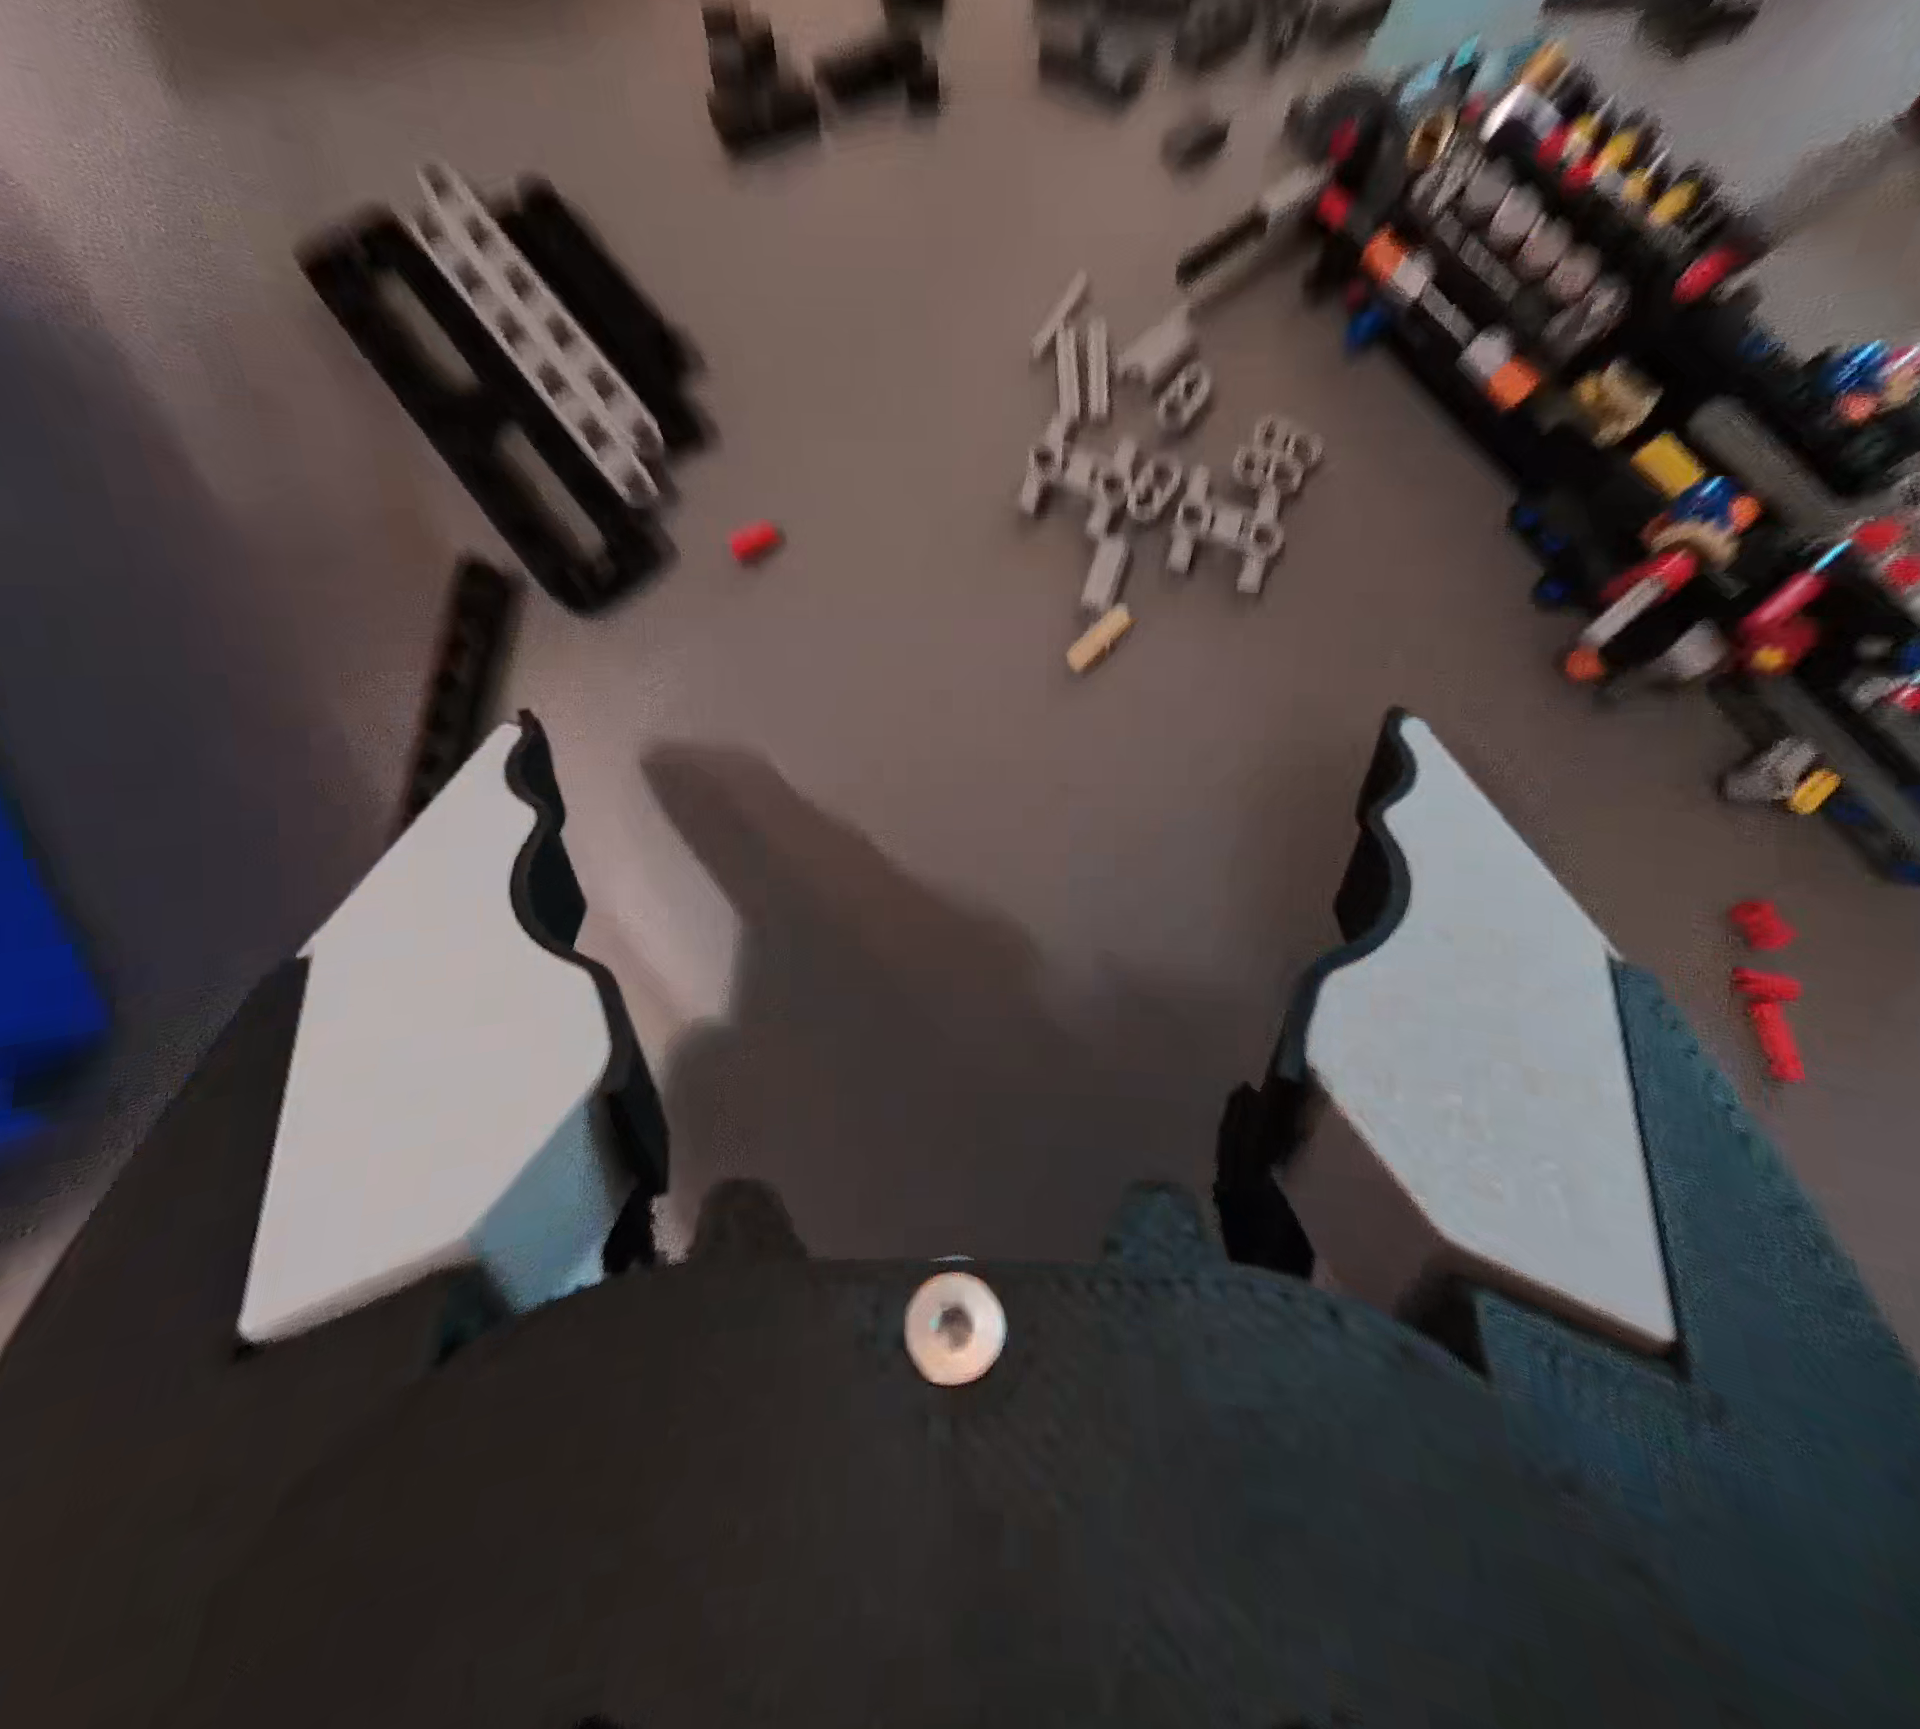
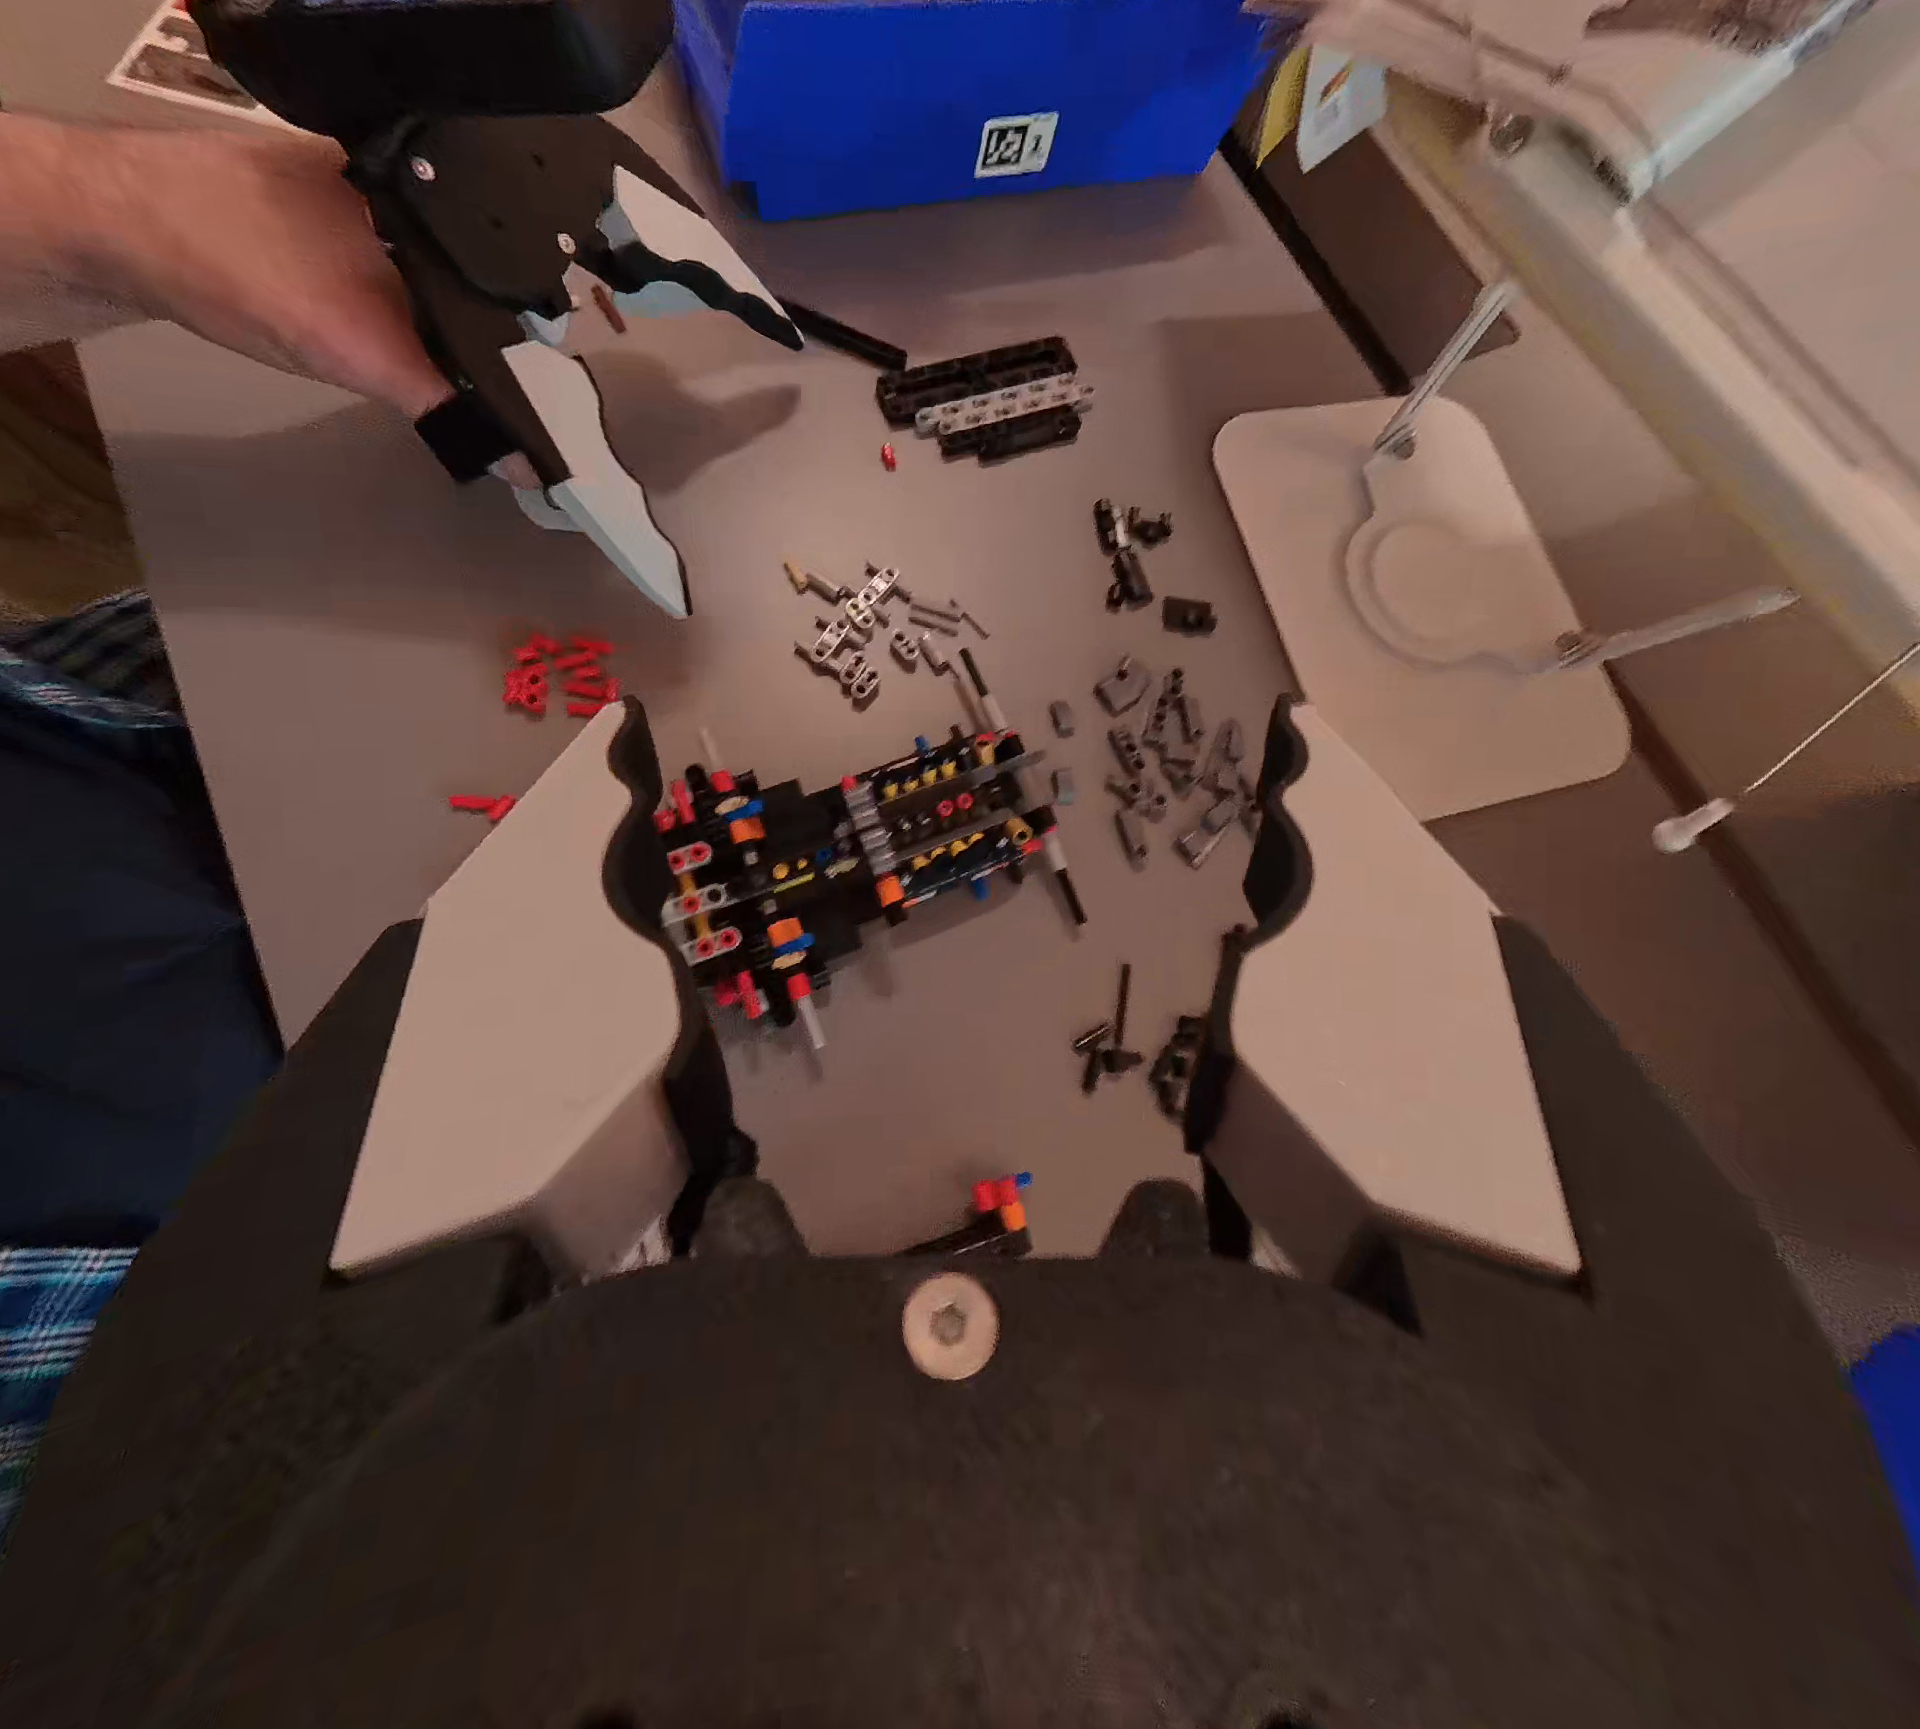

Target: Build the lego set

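The partly built lego assembly [image 2: 852, 858], a black frame studded with red, yellow, orange and blue pins, is found lying flat on the grey table [image 2: 343, 858]. It is taken as the landmark. In the right wrist view it is framed between the two fingers of the right gripper [image 2: 951, 713], whose jaws stand wide apart with nothing between them.

Just beyond the assembly a cluster of light grey connectors [image 2: 868, 630] is spread. To its right lies a scatter of dark grey pieces [image 2: 1169, 775]. Near its left end a small heap of red pins [image 2: 561, 671] is seen. Farther beyond, a black frame with a grey beam across it [image 2: 987, 399] lies, with a single red pin [image 2: 888, 455] just beside it.

The left gripper [image 2: 743, 474] is held by a hand [image 2: 239, 256] above the table, beyond and left of the assembly; its jaws are spread and empty. In its own blurred view, the assembly [image 1: 1600, 391] is seen at the right edge and the frame with the beam [image 1: 520, 370] to the left.

A blue bin [image 2: 935, 90] stands at the far side of the table, well apart from the assembly.
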Demonstrator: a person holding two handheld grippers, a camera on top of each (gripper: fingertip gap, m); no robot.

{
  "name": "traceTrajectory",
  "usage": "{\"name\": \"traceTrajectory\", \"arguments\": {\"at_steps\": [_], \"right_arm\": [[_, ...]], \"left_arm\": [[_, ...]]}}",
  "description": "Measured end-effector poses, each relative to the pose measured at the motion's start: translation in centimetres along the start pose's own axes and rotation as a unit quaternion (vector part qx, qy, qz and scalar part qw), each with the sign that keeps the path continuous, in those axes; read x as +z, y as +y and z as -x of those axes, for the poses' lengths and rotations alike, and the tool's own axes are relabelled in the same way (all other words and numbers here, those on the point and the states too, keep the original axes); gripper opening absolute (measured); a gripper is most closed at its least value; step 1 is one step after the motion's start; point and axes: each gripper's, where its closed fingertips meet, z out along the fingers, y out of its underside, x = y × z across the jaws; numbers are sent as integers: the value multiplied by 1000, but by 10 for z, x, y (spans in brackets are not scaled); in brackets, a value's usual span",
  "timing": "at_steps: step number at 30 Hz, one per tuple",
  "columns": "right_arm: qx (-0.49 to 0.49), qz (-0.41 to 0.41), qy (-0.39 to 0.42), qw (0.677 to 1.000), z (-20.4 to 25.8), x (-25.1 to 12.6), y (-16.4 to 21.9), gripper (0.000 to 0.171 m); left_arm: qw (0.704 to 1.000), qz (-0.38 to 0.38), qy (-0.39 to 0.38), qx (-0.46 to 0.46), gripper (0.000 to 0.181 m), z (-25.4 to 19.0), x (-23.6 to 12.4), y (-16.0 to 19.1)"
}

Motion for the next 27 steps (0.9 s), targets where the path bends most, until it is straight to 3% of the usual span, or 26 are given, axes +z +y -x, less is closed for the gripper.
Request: {"name": "traceTrajectory", "arguments": {"at_steps": [3,7,27], "right_arm": [[17,-1,-20,1000,14,1,20,112],[22,-9,-43,999,29,4,30,110],[-6,-55,-67,996,53,3,9,98]], "left_arm": [[1000,18,-16,-6,149,-5,9,25],[999,10,-36,-1,136,-9,11,26],[999,14,-48,-15,142,-3,12,27]]}}
